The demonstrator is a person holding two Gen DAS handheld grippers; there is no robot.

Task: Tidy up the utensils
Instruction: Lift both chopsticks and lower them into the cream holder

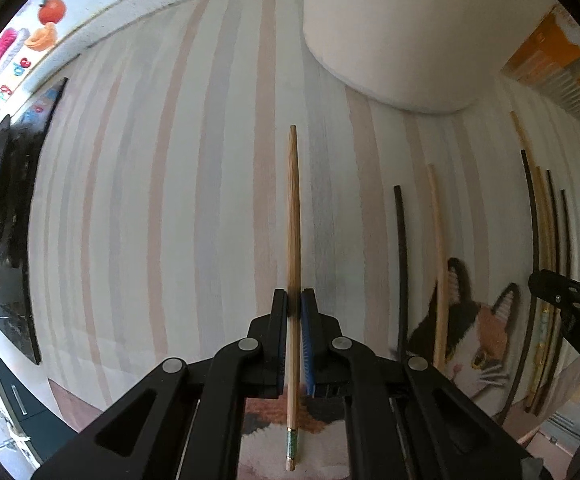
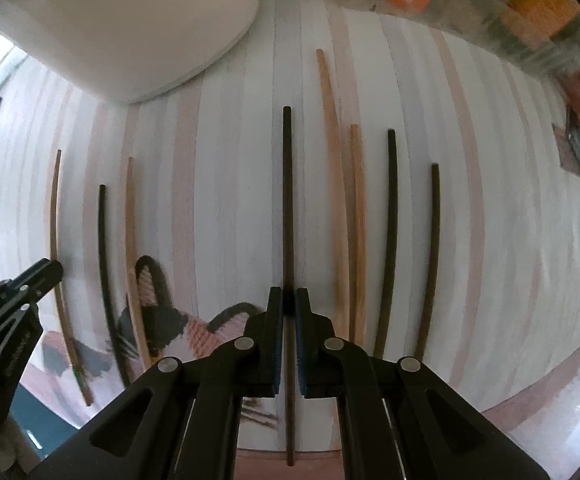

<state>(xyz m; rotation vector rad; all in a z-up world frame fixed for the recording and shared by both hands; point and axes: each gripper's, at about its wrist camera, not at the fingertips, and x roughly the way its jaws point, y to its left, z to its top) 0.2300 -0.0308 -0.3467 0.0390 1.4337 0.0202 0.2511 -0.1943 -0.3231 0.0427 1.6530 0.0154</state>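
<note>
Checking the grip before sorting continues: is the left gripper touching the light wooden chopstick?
Touching. In the left wrist view the left gripper is shut on the light wooden chopstick, both pads pressed against its sides with no gap.

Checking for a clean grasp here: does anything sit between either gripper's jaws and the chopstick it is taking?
Nothing visible does. The left gripper is shut directly on the light wooden chopstick; the right gripper is shut directly on the dark chopstick.

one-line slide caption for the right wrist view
Right hand-held gripper shut on a dark chopstick over a striped mat.
</note>
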